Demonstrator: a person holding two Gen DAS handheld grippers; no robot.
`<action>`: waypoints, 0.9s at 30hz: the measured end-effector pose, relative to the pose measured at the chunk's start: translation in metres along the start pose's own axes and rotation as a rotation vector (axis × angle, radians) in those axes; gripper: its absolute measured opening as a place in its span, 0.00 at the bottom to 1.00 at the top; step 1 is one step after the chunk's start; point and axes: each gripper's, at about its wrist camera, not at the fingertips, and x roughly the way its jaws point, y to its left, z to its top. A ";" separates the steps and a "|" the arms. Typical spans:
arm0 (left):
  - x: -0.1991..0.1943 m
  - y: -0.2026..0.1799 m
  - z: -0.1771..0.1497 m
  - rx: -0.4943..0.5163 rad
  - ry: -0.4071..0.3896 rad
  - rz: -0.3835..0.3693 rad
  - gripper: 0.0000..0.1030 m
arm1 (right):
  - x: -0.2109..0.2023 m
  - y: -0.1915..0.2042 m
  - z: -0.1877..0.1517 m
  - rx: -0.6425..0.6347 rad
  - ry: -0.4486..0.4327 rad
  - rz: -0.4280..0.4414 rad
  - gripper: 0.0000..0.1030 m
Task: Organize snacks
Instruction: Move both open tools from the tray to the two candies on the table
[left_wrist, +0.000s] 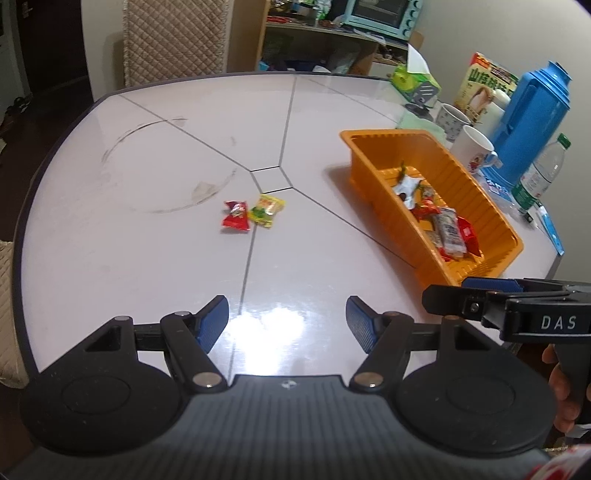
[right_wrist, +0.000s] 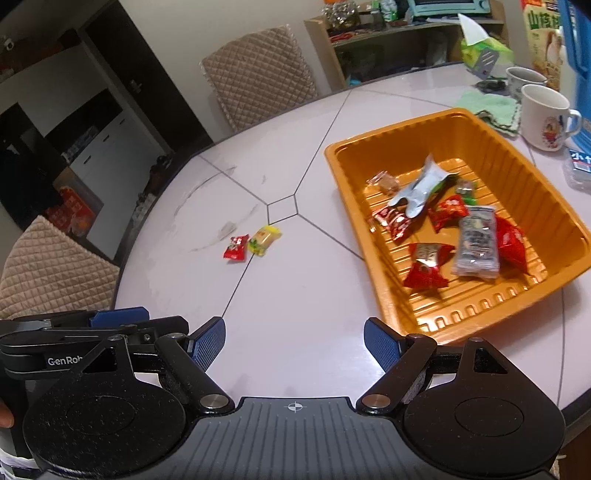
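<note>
Left wrist view: left claw (left_wrist: 287, 319) released, empty; right claw (right_wrist: 294, 341) likewise. Small red (left_wrist: 235, 216) and yellow (left_wrist: 266, 210) crinkly foil snack packets touching, ahead of claws – risk double pick or skid on glossy bench (left_wrist: 147, 240); ribbed orange plastic tray (left_wrist: 491, 206) ahead-right may shift if bumped

Left claw (left_wrist: 287, 321) above the near edge of the counter (left_wrist: 155, 258), blue pads (left_wrist: 213, 324) spread apart, nothing between. Red snack packet (left_wrist: 235, 216) and yellow snack packet (left_wrist: 266, 211) touching side by side near the counter's middle. Orange tray (left_wrist: 373, 162) toward the right edge, several wrapped snacks (left_wrist: 448, 230) inside. Right claw (left_wrist: 480, 291) at the tray's near corner, seen side-on, a hand (left_wrist: 563, 391) on its grip. White mugs (left_wrist: 474, 149), blue jug (left_wrist: 532, 118), clear bottle (left_wrist: 541, 177) along the far right edge.
</note>
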 end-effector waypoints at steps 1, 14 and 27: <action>0.000 0.003 0.000 -0.005 -0.001 0.006 0.65 | 0.003 0.002 0.001 -0.004 0.004 0.001 0.80; 0.015 0.034 0.006 -0.028 0.000 0.055 0.64 | 0.048 0.019 0.014 -0.029 0.040 -0.002 0.80; 0.048 0.051 0.025 -0.024 0.014 0.060 0.64 | 0.085 0.024 0.034 -0.018 0.060 -0.035 0.80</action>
